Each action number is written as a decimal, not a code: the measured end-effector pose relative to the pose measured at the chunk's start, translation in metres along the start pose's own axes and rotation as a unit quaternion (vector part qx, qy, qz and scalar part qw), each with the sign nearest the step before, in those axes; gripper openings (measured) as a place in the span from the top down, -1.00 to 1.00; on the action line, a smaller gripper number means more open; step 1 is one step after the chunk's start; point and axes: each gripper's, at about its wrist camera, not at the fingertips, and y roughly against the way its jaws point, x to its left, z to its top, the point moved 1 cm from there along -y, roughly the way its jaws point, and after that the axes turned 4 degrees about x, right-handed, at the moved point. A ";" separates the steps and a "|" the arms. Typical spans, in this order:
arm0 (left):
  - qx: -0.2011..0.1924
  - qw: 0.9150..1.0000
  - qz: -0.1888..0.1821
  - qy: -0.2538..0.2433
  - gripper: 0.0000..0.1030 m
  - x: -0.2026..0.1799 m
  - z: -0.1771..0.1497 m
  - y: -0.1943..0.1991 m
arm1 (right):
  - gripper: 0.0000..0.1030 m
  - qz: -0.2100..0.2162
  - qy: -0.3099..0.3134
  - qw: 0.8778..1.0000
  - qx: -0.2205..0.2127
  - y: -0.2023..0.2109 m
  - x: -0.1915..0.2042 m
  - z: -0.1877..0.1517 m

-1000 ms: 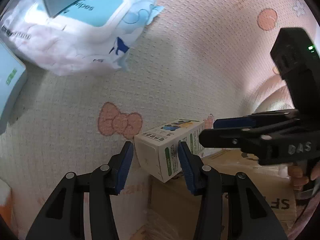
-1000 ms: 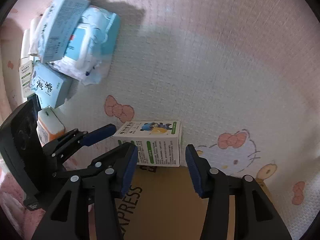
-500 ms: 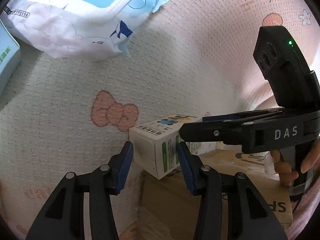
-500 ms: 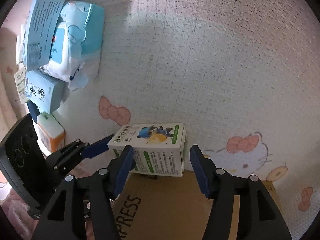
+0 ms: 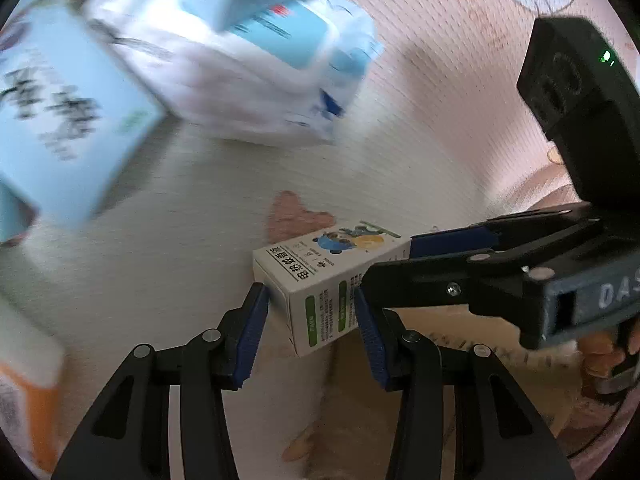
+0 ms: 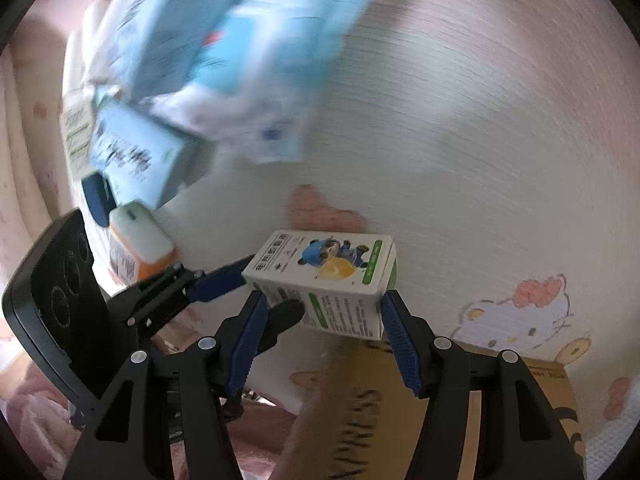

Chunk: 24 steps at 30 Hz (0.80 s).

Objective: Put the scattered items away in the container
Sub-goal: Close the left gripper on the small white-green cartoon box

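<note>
Since the small white box hangs in the air just over the near edge of the cardboard carton, the step in hand looks like the drop into the container. The left tool is clamped on the box, one blue pad on each side of it. The right tool has its fingers set wide at the two ends of the same box, but I cannot tell whether those pads press or only flank it.

To do this well, I would let one tool carry and have the other back right off. Two grips at cross angles could twist so light a carton or crush a corner. The box should then travel further in over the opening before release, because from here it sits at the rim and could tip out onto the pink printed cloth.

Much is hard to read. The heap waiting beyond is smeared by motion, namely the wipes pack, a pale blue box and an orange-and-white box, so their labels and exact overlaps are lost. The carton is cut off at the bottom of both views — its inside and how full it is stay hidden. The left tool's fingers cross in front of the box's lower face in the right wrist view, which hides the contact there.
</note>
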 end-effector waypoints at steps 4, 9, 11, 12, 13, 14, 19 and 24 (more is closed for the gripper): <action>-0.003 1.000 -0.016 -0.001 0.15 0.015 -0.006 0.019 | 0.02 0.052 0.004 0.999 0.007 -0.003 0.042 0.001; -0.028 0.999 0.025 -0.027 0.15 0.019 -0.010 0.042 | 0.04 -0.069 0.029 0.996 -0.046 0.000 0.076 -0.008; -0.024 0.999 0.022 -0.020 0.15 0.022 -0.013 0.041 | 0.04 -0.073 0.021 0.996 -0.054 0.006 0.077 -0.013; -0.021 1.000 0.019 -0.013 0.15 0.023 -0.013 0.039 | 0.04 -0.077 0.011 0.995 -0.056 0.010 0.074 -0.014; -0.018 1.000 0.015 -0.007 0.15 0.024 -0.013 0.035 | 0.04 -0.083 0.004 0.995 -0.059 0.013 0.071 -0.015; -0.015 1.000 0.009 0.002 0.15 0.024 -0.013 0.030 | 0.04 -0.089 -0.004 0.994 -0.063 0.017 0.064 -0.015; -0.008 1.000 -0.010 0.016 0.12 0.017 -0.009 0.014 | 0.02 -0.062 -0.076 0.992 -0.077 0.014 0.025 -0.008; -0.002 0.999 -0.034 0.032 0.08 0.020 0.001 0.005 | 0.01 -0.035 -0.145 0.986 -0.074 0.012 -0.019 0.007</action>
